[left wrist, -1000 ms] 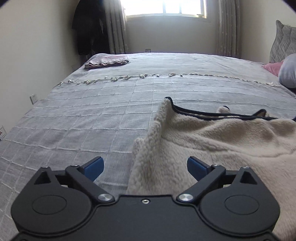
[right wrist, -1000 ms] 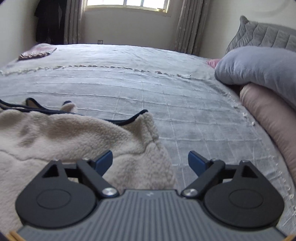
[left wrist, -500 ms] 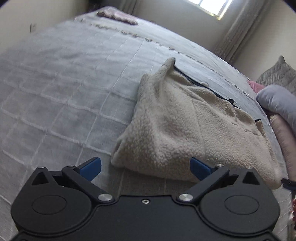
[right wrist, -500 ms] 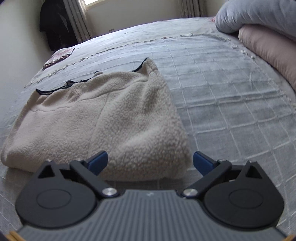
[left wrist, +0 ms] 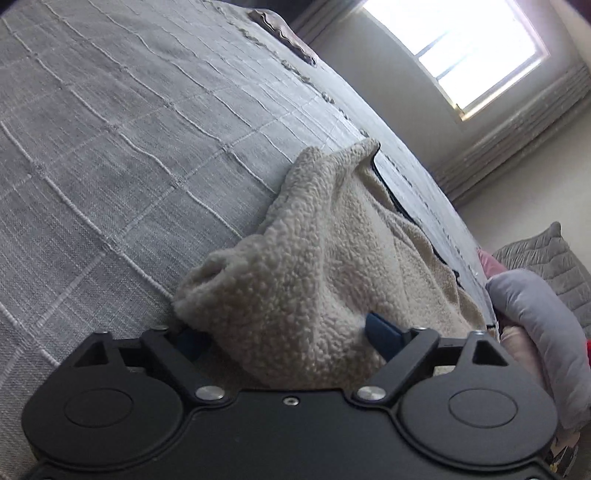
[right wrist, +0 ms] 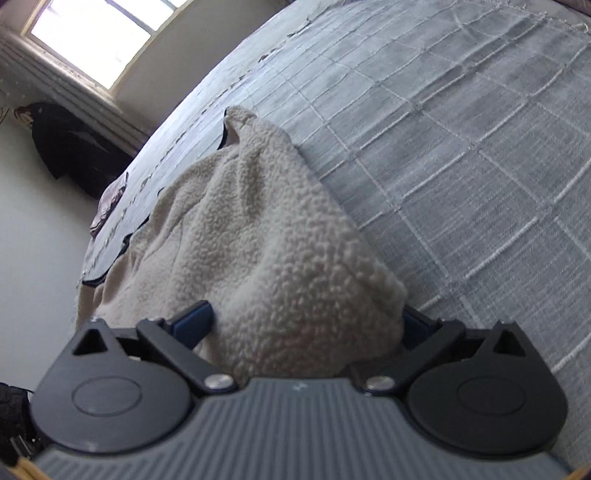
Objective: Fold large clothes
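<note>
A cream fleece garment (left wrist: 332,258) with dark trim lies folded on the grey bed cover (left wrist: 110,147). My left gripper (left wrist: 288,336) stands wide open around the garment's near left corner, whose fleece bulges between the blue pads (left wrist: 380,332). In the right wrist view the same garment (right wrist: 266,240) fills the middle. My right gripper (right wrist: 306,321) is open around the near right corner, with fleece between its blue pads (right wrist: 194,319). Both views are tilted.
A grey pillow (left wrist: 543,332) and a pink one lie right of the garment. A folded dark cloth (left wrist: 284,35) rests at the bed's far end. A dark coat (right wrist: 70,147) hangs by the window curtain. The grey bed cover (right wrist: 461,129) stretches to the right.
Both grippers have moved forward and down onto the garment's near corners and rolled sideways. The fleece now sits between the pads of each. The jaws remain wide.
</note>
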Available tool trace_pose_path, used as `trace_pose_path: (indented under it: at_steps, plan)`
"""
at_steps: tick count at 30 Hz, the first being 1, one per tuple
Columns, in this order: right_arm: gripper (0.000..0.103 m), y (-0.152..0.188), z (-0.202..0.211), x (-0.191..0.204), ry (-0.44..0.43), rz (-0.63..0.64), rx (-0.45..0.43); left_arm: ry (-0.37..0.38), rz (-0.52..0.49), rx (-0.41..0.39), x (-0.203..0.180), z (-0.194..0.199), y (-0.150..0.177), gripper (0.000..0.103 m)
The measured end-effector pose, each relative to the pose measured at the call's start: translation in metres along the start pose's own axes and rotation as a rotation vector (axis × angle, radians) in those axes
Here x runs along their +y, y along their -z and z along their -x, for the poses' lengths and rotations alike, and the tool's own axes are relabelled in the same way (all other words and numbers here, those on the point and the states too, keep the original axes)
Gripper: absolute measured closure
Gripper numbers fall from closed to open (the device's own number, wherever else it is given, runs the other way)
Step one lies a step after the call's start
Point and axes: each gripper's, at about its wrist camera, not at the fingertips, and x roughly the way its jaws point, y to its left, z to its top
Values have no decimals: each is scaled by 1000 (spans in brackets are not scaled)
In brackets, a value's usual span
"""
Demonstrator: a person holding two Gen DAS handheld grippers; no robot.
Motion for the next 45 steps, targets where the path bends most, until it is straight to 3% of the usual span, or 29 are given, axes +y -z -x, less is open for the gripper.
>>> trace_pose_path:
  at_steps: [1, 2, 3, 4, 6, 9, 15, 22, 26, 28, 30, 32, 33, 34, 35, 38, 41, 44, 45]
  plan:
    - [11, 1, -2, 4, 23, 15, -21, -7, 28, -9, 2, -3, 0, 45]
    - [15, 2, -2, 8, 45, 37, -44, -7, 61, -19, 4, -5, 1, 49]
    - [39, 3, -1, 11, 34, 59, -56, -1, 98, -31, 6, -6, 2, 57]
    - [51, 3, 2, 11, 20, 44, -58, 1, 112, -36, 4, -4, 2, 66]
    - [59, 1, 13, 12, 21, 50, -64, -12, 76, -53, -6, 6, 2, 74]
    - [63, 1, 39, 17, -3, 63, -93, 14, 66, -67, -17, 32, -3, 76]
    - [64, 25, 101, 22, -10, 118, -46, 12, -17, -21, -25, 104, 1, 76]
    - [63, 94, 166, -5, -48, 153, 6, 58, -26, 61, 23, 171, 58, 76]
    - [62, 121, 189, -19, -55, 141, 18, 86, -13, 57, 44, 195, 84, 76]
    - [56, 128, 192, -24, -31, 139, 18, 98, -11, 43, 52, 200, 93, 73]
    - [50, 133, 191, -28, 48, 173, 6, 82, -5, 45, 59, 190, 100, 68]
    - [45, 135, 193, -34, 131, 201, -26, 46, 50, 61, 68, 179, 107, 52]
    - [35, 134, 197, -37, 144, 199, -51, 41, 82, 61, 73, 176, 110, 37]
    - [30, 134, 201, -37, 155, 195, -75, 52, 96, 55, 75, 173, 114, 28]
    - [30, 134, 206, -35, 165, 206, -98, 71, 98, 45, 75, 170, 117, 26]
    - [30, 140, 221, -12, 182, 318, -198, 105, 113, -6, 74, 158, 124, 26]
    - [30, 153, 219, 23, 139, 448, -239, 122, 152, -71, 75, 148, 128, 30]
    - [31, 173, 199, 59, 44, 560, -192, 117, 179, -143, 73, 153, 131, 53]
    - [36, 181, 188, 74, 4, 592, -154, 117, 168, -173, 71, 159, 131, 61]
